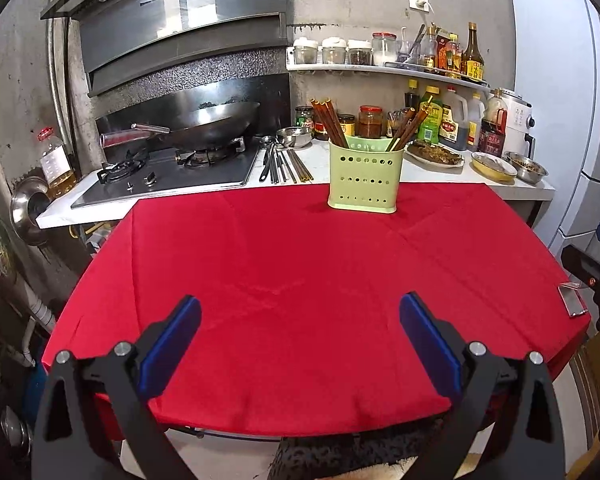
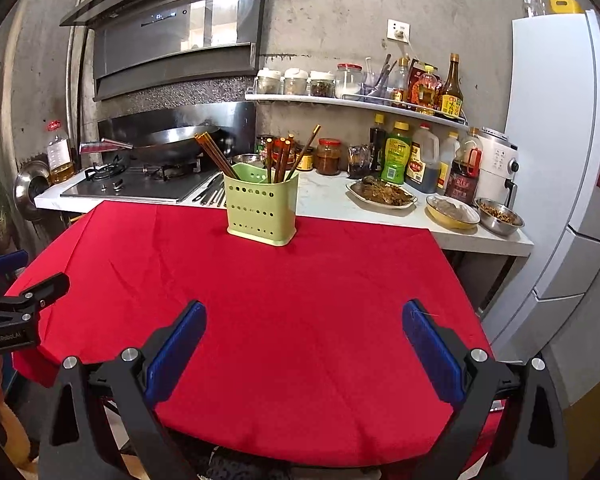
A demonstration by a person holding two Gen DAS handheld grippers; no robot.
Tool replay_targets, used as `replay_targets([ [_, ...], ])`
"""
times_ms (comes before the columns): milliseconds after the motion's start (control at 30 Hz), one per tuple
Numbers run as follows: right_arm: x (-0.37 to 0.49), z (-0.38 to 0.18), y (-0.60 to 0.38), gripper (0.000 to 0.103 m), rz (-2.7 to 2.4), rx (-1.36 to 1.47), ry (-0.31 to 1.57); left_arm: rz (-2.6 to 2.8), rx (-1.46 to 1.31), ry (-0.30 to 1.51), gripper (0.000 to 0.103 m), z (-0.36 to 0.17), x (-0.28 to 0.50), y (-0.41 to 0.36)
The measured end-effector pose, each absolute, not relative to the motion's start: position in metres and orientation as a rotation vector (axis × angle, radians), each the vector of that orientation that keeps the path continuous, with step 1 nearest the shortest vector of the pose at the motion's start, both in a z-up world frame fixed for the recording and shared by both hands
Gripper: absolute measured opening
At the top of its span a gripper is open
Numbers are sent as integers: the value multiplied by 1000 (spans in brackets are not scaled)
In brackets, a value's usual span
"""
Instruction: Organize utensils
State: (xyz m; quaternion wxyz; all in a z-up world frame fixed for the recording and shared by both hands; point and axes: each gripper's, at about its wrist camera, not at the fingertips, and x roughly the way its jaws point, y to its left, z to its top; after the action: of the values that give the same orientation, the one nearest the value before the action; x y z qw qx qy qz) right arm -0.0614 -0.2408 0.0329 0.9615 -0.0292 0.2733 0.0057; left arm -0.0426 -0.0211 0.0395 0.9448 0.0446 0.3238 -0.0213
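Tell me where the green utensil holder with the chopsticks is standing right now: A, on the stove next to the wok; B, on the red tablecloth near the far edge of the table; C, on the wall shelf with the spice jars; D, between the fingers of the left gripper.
B: the green utensil holder stands upright on the red tablecloth at its far edge, just before the counter.

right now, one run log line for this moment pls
left gripper: open, empty | right gripper: open, empty | green holder: on red cloth, chopsticks in it | loose utensils: on counter
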Motion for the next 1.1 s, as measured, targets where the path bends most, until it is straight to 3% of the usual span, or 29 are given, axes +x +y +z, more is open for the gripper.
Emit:
replay_targets([
  [1100,-54,30,-244,97,0,-44,561,-54,88,665,97,39,-36,-22],
])
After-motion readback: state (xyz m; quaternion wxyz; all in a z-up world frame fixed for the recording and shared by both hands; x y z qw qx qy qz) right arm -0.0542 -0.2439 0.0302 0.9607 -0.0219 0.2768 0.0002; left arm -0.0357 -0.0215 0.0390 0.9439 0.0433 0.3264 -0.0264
